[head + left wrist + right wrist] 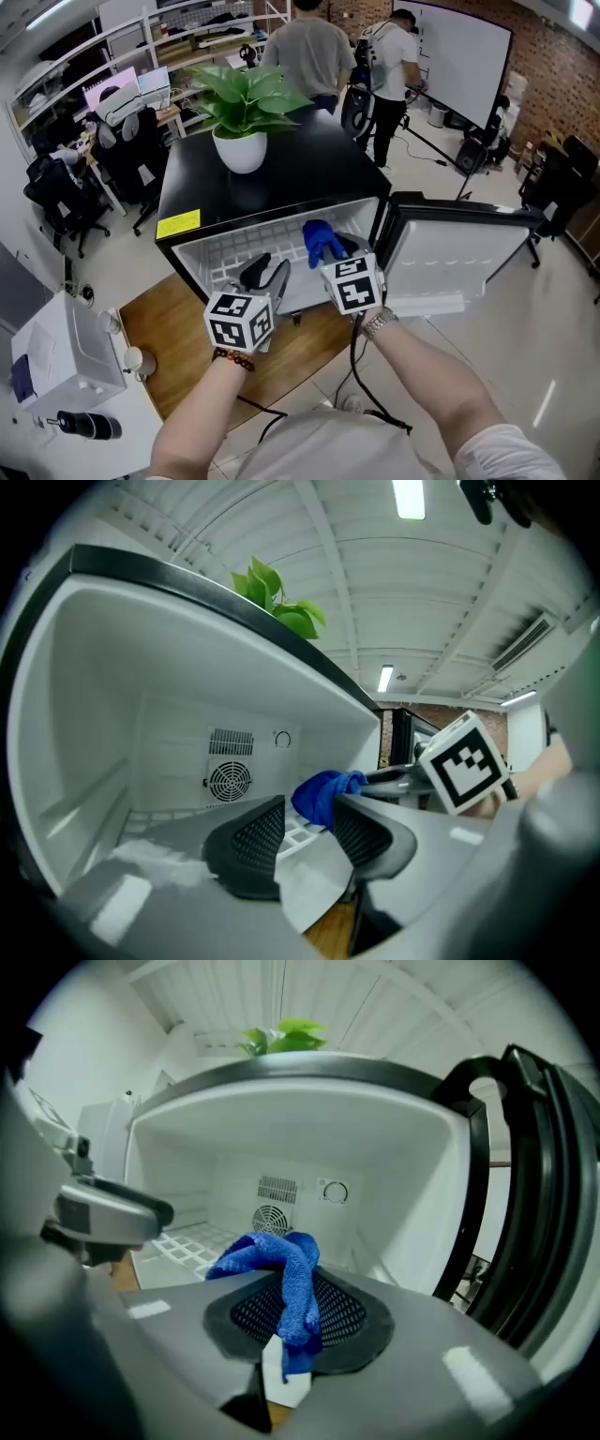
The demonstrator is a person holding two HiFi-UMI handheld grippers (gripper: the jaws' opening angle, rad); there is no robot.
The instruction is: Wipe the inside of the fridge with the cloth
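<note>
A black mini fridge (187,192) stands open, its white inside (169,696) showing a wire shelf (223,265) and a round fan grille (270,1218) on the back wall. My right gripper (330,253) is shut on a blue cloth (322,240) at the fridge's mouth, right of middle. The cloth (281,1269) bunches up over the jaws of the right gripper (295,1312) and hangs down between them. My left gripper (265,275) is beside it on the left, at the front edge of the shelf. In its own view the left gripper (309,822) is open with nothing between its pads, and the cloth (323,794) shows just beyond.
The fridge door (459,248) swings open to the right. A potted plant (242,112) stands on the fridge top. Two people (309,47) stand behind, near a whiteboard (469,56). Office chairs (66,192) and desks are at the left, and a white box (56,352) sits at the near left.
</note>
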